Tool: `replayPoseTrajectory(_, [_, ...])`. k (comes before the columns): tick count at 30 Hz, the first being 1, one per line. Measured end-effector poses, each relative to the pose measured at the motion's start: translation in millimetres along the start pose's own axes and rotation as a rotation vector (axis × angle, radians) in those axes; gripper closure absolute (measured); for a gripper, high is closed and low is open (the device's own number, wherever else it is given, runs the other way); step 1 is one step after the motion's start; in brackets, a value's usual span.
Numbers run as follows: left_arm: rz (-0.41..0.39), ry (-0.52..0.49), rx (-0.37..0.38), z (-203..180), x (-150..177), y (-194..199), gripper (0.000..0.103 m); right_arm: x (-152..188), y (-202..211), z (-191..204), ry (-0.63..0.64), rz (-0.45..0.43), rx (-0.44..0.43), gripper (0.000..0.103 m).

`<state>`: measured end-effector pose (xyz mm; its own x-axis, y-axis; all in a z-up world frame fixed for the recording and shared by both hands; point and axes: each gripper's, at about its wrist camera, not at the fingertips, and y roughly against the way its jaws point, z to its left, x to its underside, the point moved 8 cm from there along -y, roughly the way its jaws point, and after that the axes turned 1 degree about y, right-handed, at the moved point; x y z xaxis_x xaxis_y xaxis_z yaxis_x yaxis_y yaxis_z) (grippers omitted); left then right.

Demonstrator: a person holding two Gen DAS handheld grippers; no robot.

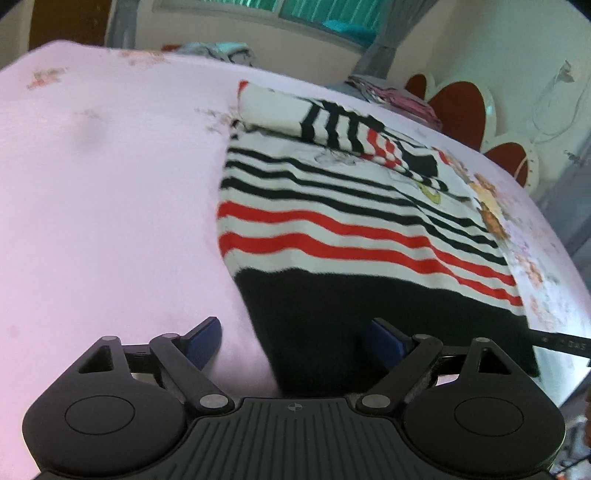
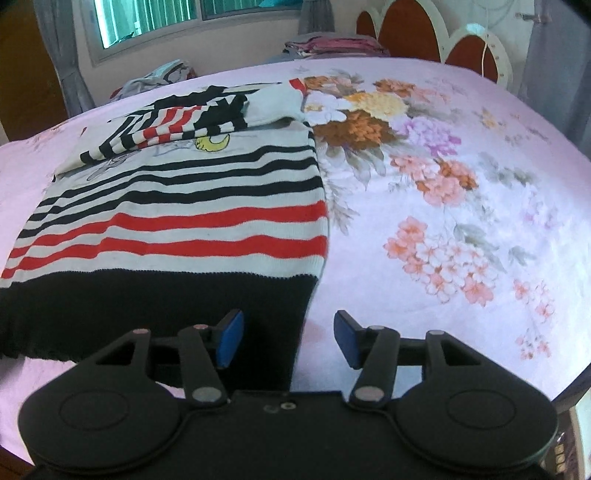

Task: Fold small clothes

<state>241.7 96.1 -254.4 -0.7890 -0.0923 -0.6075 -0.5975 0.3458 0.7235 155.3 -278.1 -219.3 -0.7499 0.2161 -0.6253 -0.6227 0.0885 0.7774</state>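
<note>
A small knit sweater (image 1: 332, 206) with black and red stripes on white and a black hem lies flat on the pink bedspread (image 1: 110, 184); its sleeves are folded across the chest. My left gripper (image 1: 295, 343) is open, straddling the hem's left corner. The sweater also shows in the right wrist view (image 2: 184, 221). My right gripper (image 2: 288, 339) is open, straddling the hem's right corner. Neither gripper holds cloth.
The bedspread (image 2: 443, 184) carries a floral print to the sweater's right. Folded clothes (image 2: 332, 44) are stacked at the far edge by the red-and-white headboard (image 2: 406, 33). A loose clothes heap (image 2: 159, 79) lies far left near the window.
</note>
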Motion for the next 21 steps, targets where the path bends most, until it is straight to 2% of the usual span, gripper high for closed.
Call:
replayPoseTrajectory(1, [0.012,0.012,0.007,0.1,2.0,-1.4,0.018,0.6,-1.4,-0.6,-0.008,0.005,-0.005,0.05])
replayPoseTrajectory(3, [0.047,0.03,0.039,-1.1,6.3,-5.6,0.037,3.6,-3.6,0.2,-0.027,0.019,-0.021,0.052])
replayPoseTrajectory(5, [0.061,0.039,0.051,-1.9,8.9,-8.1,0.039,7.2,-6.4,2.5,-0.039,0.039,-0.038,0.058])
replayPoseTrajectory(8, [0.087,0.066,0.072,-0.7,7.5,-11.8,0.045,11.5,-9.6,6.5,-0.047,0.054,-0.045,0.058])
replayPoseTrajectory(10, [0.117,0.094,0.093,0.5,5.6,-14.0,0.057,11.5,-10.5,8.2,-0.039,0.061,-0.037,0.058])
replayPoseTrajectory(11, [0.134,0.107,0.104,1.0,5.6,-15.6,0.067,12.0,-10.0,7.6,-0.046,0.067,-0.038,0.058])
replayPoseTrajectory(13, [0.153,0.132,0.115,2.9,6.4,-19.3,0.076,12.3,-11.6,8.5,-0.048,0.078,-0.04,0.06])
replayPoseTrajectory(15, [0.176,0.146,0.136,1.6,5.9,-23.3,0.091,11.5,-12.9,9.7,-0.05,0.085,-0.044,0.068])
replayPoseTrajectory(16, [0.186,0.162,0.155,0.4,5.7,-24.5,0.092,10.3,-13.1,10.4,-0.054,0.087,-0.055,0.074])
replayPoseTrajectory(17, [0.19,0.168,0.166,-1.3,5.2,-24.9,0.092,8.5,-12.5,11.8,-0.069,0.091,-0.082,0.091])
replayPoseTrajectory(21, [0.146,0.133,0.195,-12.0,-8.9,-19.1,0.093,-1.6,-7.2,16.7,-0.085,0.077,-0.143,0.093])
